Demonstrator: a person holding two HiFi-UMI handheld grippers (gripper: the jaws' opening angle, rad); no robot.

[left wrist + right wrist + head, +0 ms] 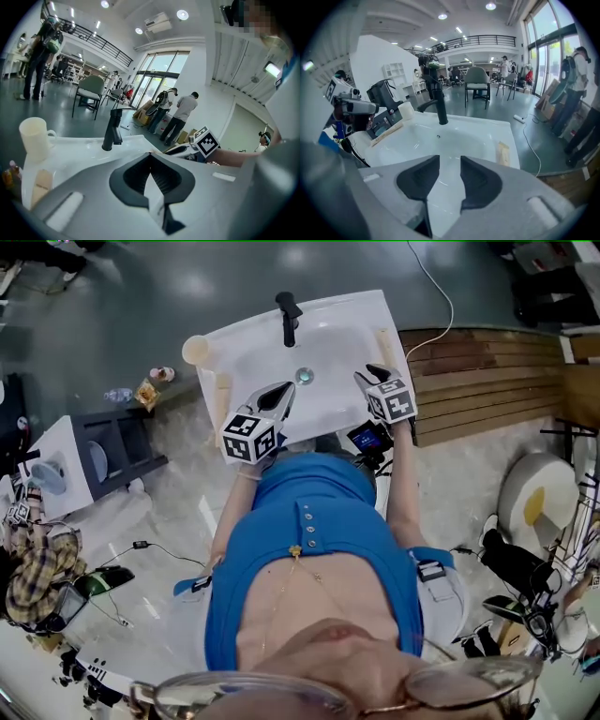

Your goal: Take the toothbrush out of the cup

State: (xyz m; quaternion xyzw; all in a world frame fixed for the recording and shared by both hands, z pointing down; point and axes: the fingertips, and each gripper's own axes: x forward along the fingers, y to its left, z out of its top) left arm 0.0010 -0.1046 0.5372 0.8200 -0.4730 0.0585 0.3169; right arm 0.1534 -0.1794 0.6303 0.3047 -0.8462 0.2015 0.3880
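Observation:
A cream cup (195, 350) stands on the white sink's (337, 324) far left corner; nothing sticks out of the cup (35, 136) (406, 110). One long beige stick (222, 395) (386, 132) lies along the left rim, and another beige piece (386, 343) (503, 153) lies on the right rim. Which of them is the toothbrush I cannot tell. My left gripper (284, 392) (150, 157) hovers over the basin's near left, shut and empty. Over the near right of the basin my right gripper (371, 374) (450, 161) is open, with only the basin showing between its fingers.
A black faucet (289, 317) stands at the back of the basin and the drain (304, 375) lies in its middle. A wooden platform (487, 381) adjoins the sink on the right. A white cable (441, 296) runs over the grey floor. People and chairs stand far off.

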